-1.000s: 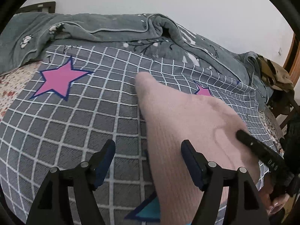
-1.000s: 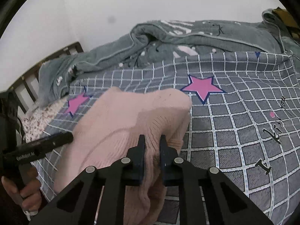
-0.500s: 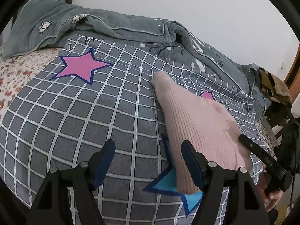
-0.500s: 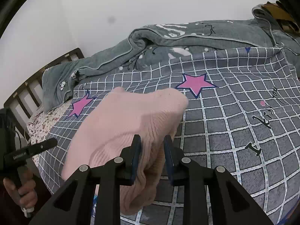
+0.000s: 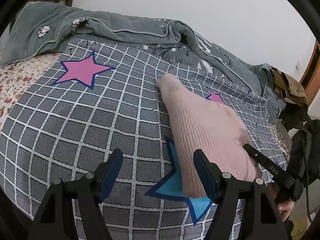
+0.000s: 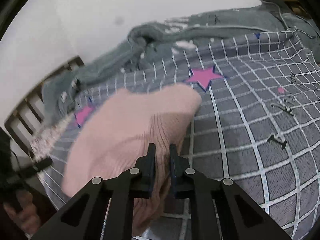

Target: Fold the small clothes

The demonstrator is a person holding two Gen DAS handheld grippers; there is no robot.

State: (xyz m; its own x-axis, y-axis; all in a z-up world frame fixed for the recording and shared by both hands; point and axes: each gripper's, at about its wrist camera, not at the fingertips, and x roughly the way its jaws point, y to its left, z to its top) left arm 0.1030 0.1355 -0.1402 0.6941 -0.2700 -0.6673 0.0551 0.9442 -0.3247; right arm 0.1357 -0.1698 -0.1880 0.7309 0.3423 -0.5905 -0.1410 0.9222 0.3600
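- Left claw (image 5: pixel 158 172): jaws wide apart, holding nothing; it has drawn back from the pink knit garment (image 5: pixel 204 132), now uncovering a blue star (image 5: pixel 176 188).
- Right claw (image 6: pixel 162 156): still clamped on the garment's near edge.
- Garment: lies on the checked blanket (image 5: pixel 84 124), gray quilt (image 5: pixel 140 34) beyond.
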